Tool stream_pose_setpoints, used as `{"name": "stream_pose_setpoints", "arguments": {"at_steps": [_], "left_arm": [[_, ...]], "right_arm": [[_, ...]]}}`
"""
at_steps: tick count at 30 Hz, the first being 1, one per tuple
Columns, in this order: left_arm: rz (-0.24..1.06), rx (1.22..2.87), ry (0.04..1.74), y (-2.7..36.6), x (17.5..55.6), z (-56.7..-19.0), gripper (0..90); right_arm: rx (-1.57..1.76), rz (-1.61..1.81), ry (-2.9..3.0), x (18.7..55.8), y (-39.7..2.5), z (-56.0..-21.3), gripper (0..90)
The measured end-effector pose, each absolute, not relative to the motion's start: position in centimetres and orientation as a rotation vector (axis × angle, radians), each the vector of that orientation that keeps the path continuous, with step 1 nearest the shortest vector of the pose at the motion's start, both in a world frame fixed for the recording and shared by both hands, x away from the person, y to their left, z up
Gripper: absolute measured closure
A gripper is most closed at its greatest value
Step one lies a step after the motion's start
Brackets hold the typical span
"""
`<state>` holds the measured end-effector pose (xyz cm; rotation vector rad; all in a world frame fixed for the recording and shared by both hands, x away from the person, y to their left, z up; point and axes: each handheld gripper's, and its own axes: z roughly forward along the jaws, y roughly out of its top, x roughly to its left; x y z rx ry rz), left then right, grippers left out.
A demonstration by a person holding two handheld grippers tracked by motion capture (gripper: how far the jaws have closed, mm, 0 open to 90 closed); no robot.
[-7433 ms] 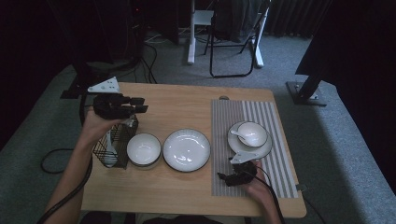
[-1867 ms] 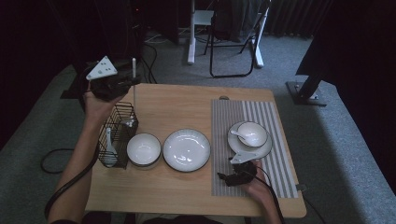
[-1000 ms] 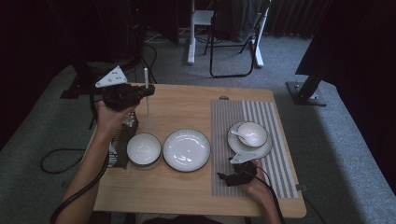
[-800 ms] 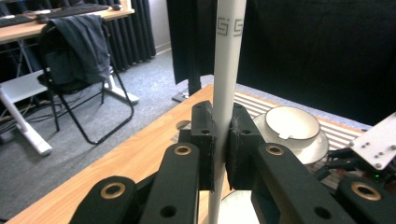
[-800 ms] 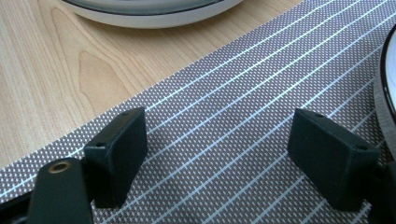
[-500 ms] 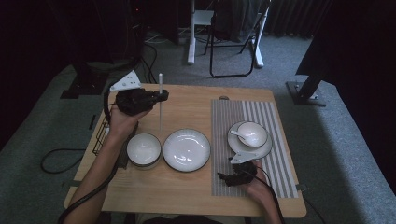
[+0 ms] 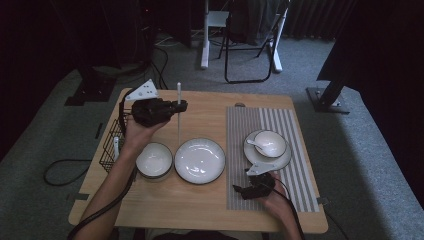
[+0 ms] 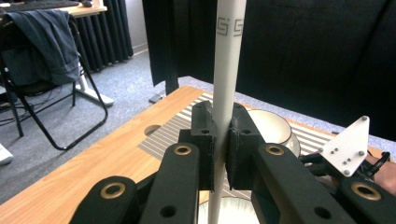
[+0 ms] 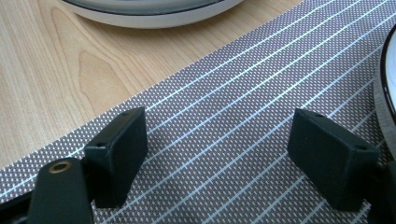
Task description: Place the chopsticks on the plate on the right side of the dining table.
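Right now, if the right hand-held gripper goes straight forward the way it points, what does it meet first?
Probably the large white plate; only striped placemat lies before the open right hand-held gripper, though depth is uncertain.

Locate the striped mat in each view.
High view: mat, right half of the table.
Left gripper view: mat behind the claw gripping the stick.
Right gripper view: mat under the open claw.
Shared landmark: white dish on the mat.
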<state>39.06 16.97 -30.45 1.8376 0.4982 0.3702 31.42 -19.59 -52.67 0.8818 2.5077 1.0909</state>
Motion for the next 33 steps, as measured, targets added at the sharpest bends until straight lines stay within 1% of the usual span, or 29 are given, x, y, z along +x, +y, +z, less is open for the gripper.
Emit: {"name": "stream_pose_setpoints", "arguments": {"at_steps": [33], "left_arm": [[0.277, 1.831, 0.456, 14.6, 39.1, -32.4, 84.0]], "right_arm": [[0.888, 1.090, 2.508, 31.4, -19.6, -52.6, 19.8]]}}
